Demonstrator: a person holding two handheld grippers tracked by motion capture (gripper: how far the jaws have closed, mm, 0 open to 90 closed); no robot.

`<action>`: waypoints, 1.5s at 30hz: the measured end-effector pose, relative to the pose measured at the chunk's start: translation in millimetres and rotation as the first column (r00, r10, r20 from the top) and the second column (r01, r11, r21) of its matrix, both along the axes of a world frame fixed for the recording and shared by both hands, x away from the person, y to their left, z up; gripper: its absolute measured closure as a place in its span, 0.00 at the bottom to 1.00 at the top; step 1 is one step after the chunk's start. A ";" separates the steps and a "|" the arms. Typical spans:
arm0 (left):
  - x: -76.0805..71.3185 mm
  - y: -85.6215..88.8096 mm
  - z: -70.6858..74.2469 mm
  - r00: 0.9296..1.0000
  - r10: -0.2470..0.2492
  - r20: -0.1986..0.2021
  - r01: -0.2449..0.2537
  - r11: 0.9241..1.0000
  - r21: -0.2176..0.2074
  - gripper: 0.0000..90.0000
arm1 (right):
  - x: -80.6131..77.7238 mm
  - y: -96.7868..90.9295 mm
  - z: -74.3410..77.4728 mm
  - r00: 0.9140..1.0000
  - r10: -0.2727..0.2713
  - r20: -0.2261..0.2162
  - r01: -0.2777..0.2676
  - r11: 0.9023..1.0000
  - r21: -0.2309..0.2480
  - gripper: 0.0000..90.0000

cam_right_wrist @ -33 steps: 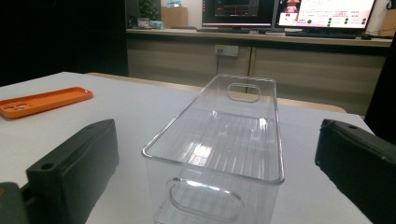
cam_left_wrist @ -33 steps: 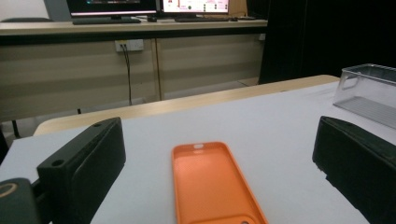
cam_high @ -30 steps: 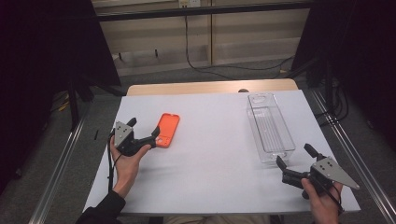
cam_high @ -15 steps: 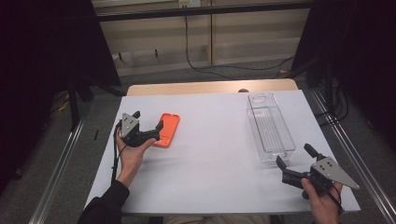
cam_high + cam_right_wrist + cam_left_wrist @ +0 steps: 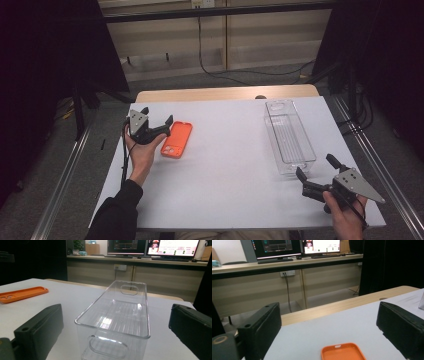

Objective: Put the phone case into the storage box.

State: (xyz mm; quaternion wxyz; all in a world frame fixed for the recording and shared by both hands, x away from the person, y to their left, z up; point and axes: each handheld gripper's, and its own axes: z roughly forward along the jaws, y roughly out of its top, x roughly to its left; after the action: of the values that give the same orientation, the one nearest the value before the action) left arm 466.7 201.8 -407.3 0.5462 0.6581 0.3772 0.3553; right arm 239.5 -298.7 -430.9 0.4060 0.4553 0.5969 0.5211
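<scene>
An orange phone case (image 5: 177, 139) lies flat on the white table (image 5: 230, 175), left of centre. My left gripper (image 5: 157, 115) is open, held just above the case's far left corner; in the left gripper view the case's near end (image 5: 343, 352) sits low between the two spread jaws. A clear plastic bin (image 5: 289, 136) stands empty at the right. My right gripper (image 5: 315, 166) is open near the table's front right corner, just short of the bin's near end. In the right gripper view the bin (image 5: 117, 312) stands between the jaws, with the case (image 5: 22, 293) far left.
A wooden strip (image 5: 225, 93) runs along the table's far edge. Beyond it are a wall panel and hanging cables (image 5: 200, 45). Metal rails (image 5: 65, 185) flank the table on both sides. Monitors (image 5: 277, 246) stand on a desk at the back.
My left gripper has moved away from the person and slightly right, up to the phone case's far left corner. The right gripper and the bin have stayed put.
</scene>
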 end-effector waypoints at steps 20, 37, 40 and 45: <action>4.7 -2.8 -4.7 0.997 -0.041 -0.060 0.044 0.997 0.058 0.51 | -1.4 -0.3 -0.3 1.000 0.003 -0.001 -0.003 1.000 0.002 0.00; 4.5 0.9 -3.8 0.987 -0.086 -0.139 0.093 0.995 0.041 0.98 | -1.1 0.0 -0.4 1.000 0.004 0.000 -0.004 1.000 0.001 0.00; 5.0 2.1 -2.9 0.980 -0.089 -0.177 0.099 0.994 0.047 1.00 | -1.1 0.0 -0.5 1.000 0.003 -0.004 -0.003 1.000 0.001 0.00; 7.2 0.3 -1.7 0.965 -0.095 -0.245 0.104 0.994 0.025 1.00 | -1.0 -0.2 -0.4 1.000 0.004 -0.003 -0.004 1.000 0.005 0.00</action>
State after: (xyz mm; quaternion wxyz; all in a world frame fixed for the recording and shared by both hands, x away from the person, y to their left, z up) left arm 473.9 202.2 -409.0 0.5003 0.7252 0.4009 0.2511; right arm 238.5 -298.9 -431.3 0.4031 0.4560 0.5972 0.5225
